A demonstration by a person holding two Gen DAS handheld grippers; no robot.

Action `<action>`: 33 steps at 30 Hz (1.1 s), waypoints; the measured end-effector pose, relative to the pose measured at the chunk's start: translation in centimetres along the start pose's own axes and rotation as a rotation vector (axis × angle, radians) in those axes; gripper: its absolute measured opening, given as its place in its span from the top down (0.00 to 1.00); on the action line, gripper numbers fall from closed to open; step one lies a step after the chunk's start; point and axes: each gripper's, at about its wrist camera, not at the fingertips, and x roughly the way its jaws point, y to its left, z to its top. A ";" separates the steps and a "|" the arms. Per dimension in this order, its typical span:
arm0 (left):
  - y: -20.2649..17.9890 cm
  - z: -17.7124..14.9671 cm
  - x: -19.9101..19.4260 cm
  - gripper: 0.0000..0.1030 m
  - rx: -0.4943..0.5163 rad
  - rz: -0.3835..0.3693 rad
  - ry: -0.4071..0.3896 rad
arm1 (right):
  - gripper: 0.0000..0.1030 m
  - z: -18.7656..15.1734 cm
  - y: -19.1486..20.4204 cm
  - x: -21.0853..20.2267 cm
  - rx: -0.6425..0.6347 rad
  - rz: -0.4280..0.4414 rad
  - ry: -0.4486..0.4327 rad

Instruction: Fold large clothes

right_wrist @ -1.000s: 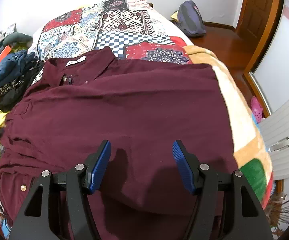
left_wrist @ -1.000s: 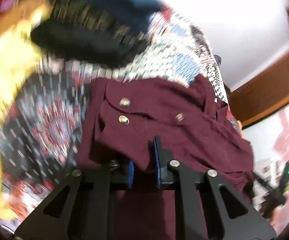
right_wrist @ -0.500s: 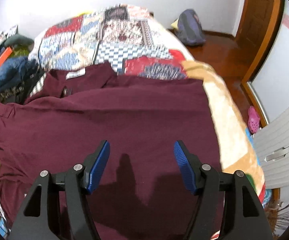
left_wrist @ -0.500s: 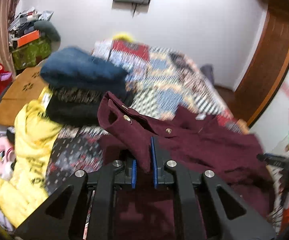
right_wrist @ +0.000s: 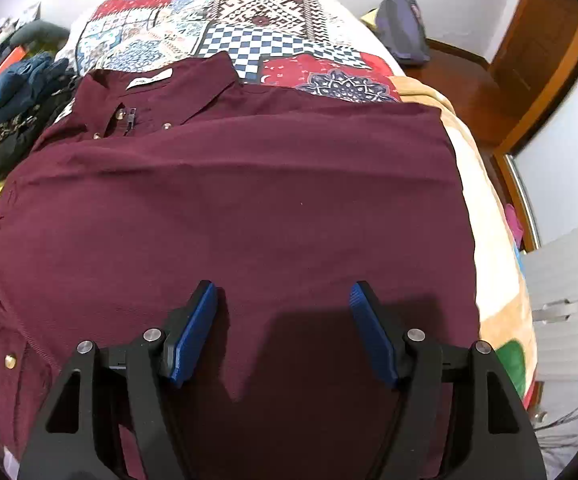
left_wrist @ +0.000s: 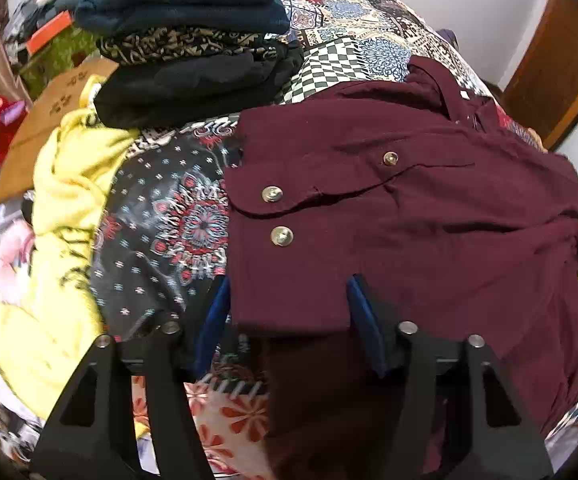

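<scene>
A large maroon shirt [right_wrist: 249,200] lies spread back-up on the patchwork bedspread [right_wrist: 249,12], its collar and label at the far end. In the left wrist view its sleeve cuff [left_wrist: 289,240], with brass snaps, lies folded over the shirt's left side. My left gripper [left_wrist: 289,312] hovers over the cuff's near edge. Its jaws are opening and the cuff sits between the blue pads [left_wrist: 215,312] without being pressed. My right gripper [right_wrist: 282,296] hangs above the shirt's lower back, its jaws opening with only flat cloth beneath them.
A stack of folded dark clothes [left_wrist: 193,40] sits at the bed's left edge, with a yellow garment [left_wrist: 69,208] beside it. A grey backpack [right_wrist: 403,34] rests on the wooden floor past the bed. A white drawer unit [right_wrist: 569,300] stands at the right.
My left gripper was shut on the sleeve cuff and carried it over the shirt; now its jaws stand apart and the cuff lies flat. The right gripper barely moved.
</scene>
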 end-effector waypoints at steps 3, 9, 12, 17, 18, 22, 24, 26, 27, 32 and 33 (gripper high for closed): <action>0.3 1.0 -1.5 0.41 0.041 0.036 -0.033 | 0.36 0.9 -0.2 -0.8 -0.035 -0.015 -0.020; 2.6 5.3 -3.2 0.34 0.006 0.045 -0.111 | 0.36 3.3 -1.9 -3.8 -0.038 -0.037 -0.123; 3.9 7.6 -2.3 0.34 -0.024 0.010 -0.109 | 0.35 4.3 -3.3 -4.2 0.001 -0.039 -0.146; 5.5 10.1 2.1 0.34 -0.067 -0.101 -0.055 | 0.33 5.7 -6.0 -3.1 0.056 -0.051 -0.131; 5.7 10.3 3.2 0.34 -0.076 -0.114 -0.042 | 0.33 5.8 -6.4 -2.6 0.055 -0.051 -0.118; 6.4 10.1 7.1 0.34 -0.118 -0.173 0.025 | 0.33 6.1 -8.4 0.2 0.072 -0.071 -0.067; 6.7 10.0 8.8 0.34 -0.151 -0.224 0.059 | 0.33 6.1 -9.4 1.6 0.106 -0.035 -0.038; 7.1 9.9 10.2 0.34 -0.187 -0.322 0.098 | 0.33 6.2 -10.6 3.1 0.171 0.024 -0.013; 7.3 9.8 10.8 0.34 -0.212 -0.373 0.117 | 0.33 6.4 -11.3 3.9 0.215 0.068 -0.006; 6.5 10.1 11.7 0.54 -0.239 -0.433 0.132 | 0.43 7.0 -12.7 5.4 0.334 0.216 -0.034; 6.1 10.3 11.5 0.60 -0.222 -0.407 0.126 | 0.48 7.2 -12.6 5.6 0.339 0.232 -0.036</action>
